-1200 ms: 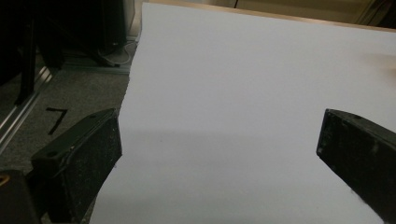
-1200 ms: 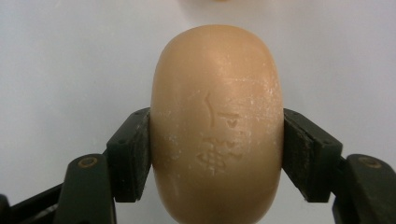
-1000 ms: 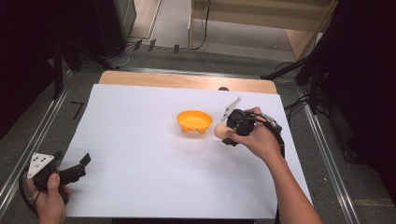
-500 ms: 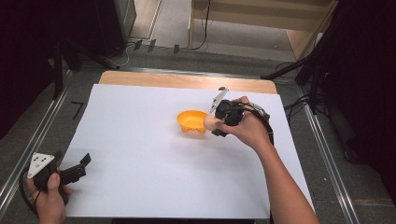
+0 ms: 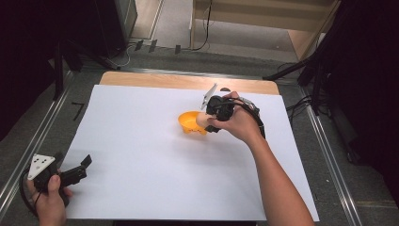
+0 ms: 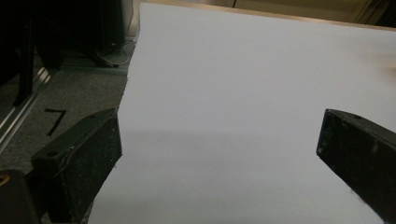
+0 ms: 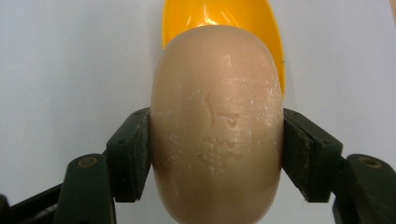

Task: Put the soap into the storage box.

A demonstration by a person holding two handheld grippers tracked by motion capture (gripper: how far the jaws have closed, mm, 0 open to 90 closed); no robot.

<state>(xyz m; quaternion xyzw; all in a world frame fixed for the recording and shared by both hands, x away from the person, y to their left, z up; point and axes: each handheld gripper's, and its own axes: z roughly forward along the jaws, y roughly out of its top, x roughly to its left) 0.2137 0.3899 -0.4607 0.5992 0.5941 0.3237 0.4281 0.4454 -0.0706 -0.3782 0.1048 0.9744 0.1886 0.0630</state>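
A smooth beige egg-shaped object (image 7: 217, 126) is clamped across its middle by the fingers (image 7: 128, 156) of the right gripper (image 5: 207, 123) and held just above the rim of a small orange plastic bowl (image 5: 189, 123), apparently so it can be lowered in. The bowl sits on the white sheet covering the tabletop (image 5: 141, 141). The left gripper (image 5: 75, 173) is rested at the sheet's near left corner, well apart, fingers (image 6: 79, 158) spread wide on nothing.

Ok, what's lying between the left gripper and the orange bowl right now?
Nothing: in the high view only bare white sheet runs from the left gripper to the orange bowl. The left gripper view shows plain sheet ahead too.
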